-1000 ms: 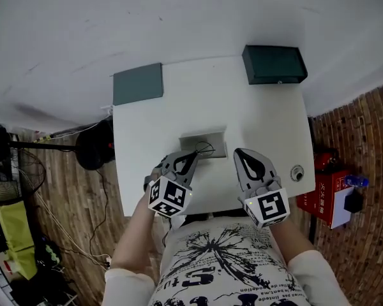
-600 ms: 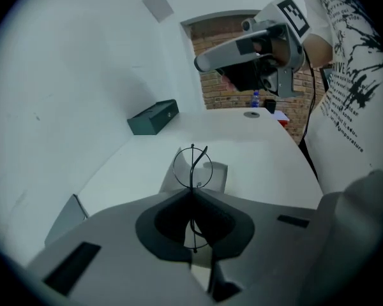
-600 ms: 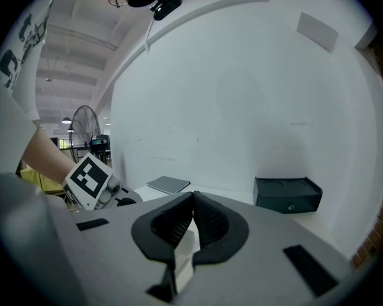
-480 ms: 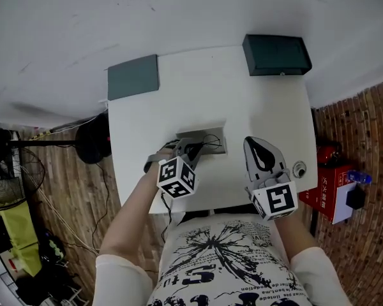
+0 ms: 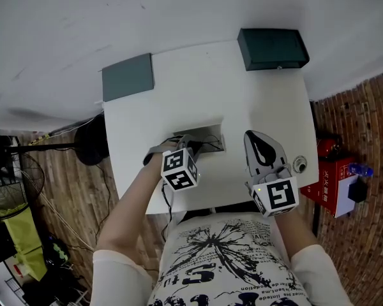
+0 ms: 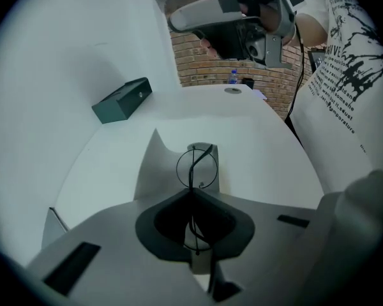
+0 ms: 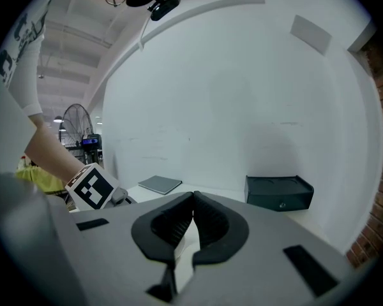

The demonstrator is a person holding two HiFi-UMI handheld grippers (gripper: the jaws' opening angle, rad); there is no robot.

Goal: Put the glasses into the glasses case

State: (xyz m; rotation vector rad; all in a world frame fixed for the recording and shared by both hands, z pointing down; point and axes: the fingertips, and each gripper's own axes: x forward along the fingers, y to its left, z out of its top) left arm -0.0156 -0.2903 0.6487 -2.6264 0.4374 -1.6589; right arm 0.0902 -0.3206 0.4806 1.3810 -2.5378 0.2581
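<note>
Left gripper [image 6: 193,193] has advanced, jaws clamping 1 glasses [image 6: 193,169] over 1 case [image 6: 208,150].

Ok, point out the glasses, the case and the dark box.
glasses [image 6: 196,168]: left gripper view, lens.
glasses case [image 5: 203,132]: head view, far side.
dark box [image 5: 272,45]: head view, top face.

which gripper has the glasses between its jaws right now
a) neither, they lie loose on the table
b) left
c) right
b: in the left gripper view, the left gripper has its jaws pinched on the thin wire glasses, with the grey glasses case just beyond them; the right gripper has its jaws together on nothing.
</note>
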